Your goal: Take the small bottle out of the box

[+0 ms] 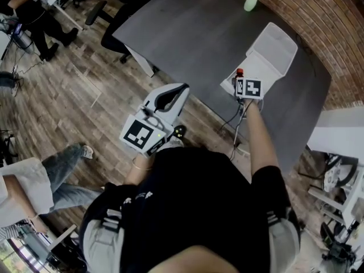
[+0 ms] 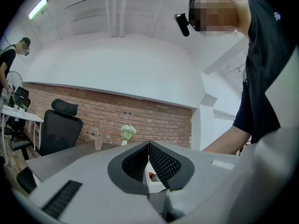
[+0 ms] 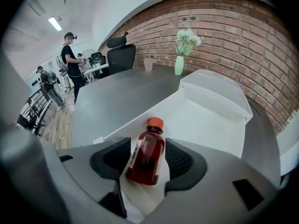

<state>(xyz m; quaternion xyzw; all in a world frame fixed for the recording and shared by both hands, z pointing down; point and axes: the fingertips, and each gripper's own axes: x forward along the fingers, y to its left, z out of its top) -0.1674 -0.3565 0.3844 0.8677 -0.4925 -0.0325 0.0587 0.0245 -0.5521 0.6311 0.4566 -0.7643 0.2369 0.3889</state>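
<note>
Right arm point(image 1: 257, 135) is stretched straight out over the grey table point(image 1: 187, 33). Right gripper point(image 3: 147, 146) is tilted steeply down into the open white box point(image 3: 210, 125), jaws spread wide either side of the small bottle point(image 3: 145, 158). The bottle isn't lifted. It lies on its side on the box floor at the near edge, orange cap point(image 3: 155, 122) pointing toward the folded-back lid point(image 3: 215, 90). Left gripper point(image 2: 148, 144) is held low, close to the body and above the wood floor point(image 1: 74, 95), just off the table's near edge. It points level toward the table, jaw tips pressed together, nothing between them.
</note>
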